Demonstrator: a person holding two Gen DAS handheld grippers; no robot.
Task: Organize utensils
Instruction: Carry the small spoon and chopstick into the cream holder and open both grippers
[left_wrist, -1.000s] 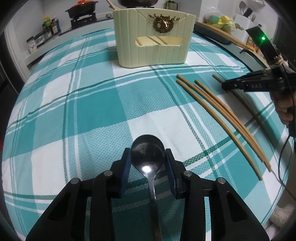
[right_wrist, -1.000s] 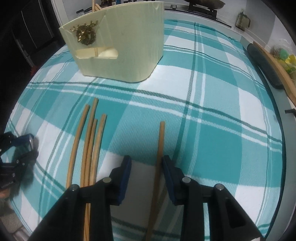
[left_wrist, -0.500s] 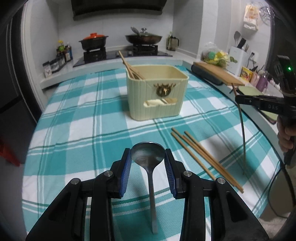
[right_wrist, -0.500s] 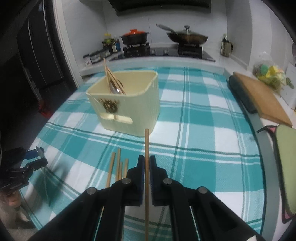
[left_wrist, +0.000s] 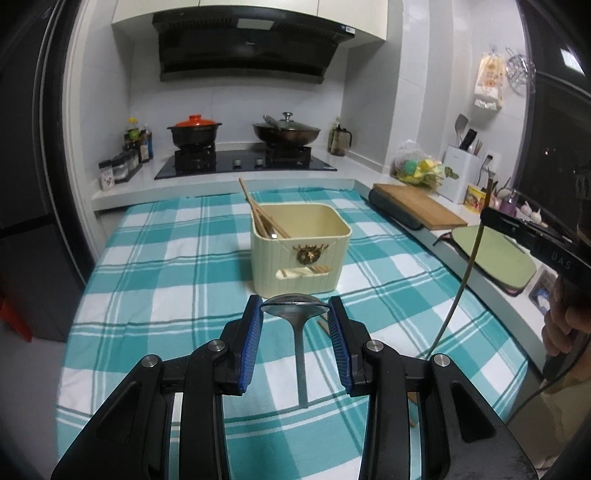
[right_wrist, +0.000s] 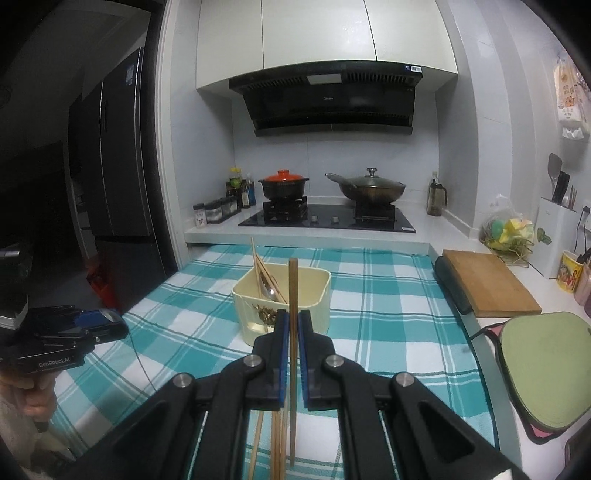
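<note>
Right wrist view: right claw (right_wrist: 291, 325) pinches a chopstick (right_wrist: 293, 291) before the cream holder (right_wrist: 317, 295); "GenRobot.AI" marks the left claw (left_wrist: 294, 314), clamping a spoon (left_wrist: 293, 308) above the table (left_wrist: 147, 295).

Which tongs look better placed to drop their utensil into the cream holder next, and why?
Probably the right tongs: shut on a chopstick standing upright, lined up with the holder. The left tongs hold a spoon just short of the holder.
</note>
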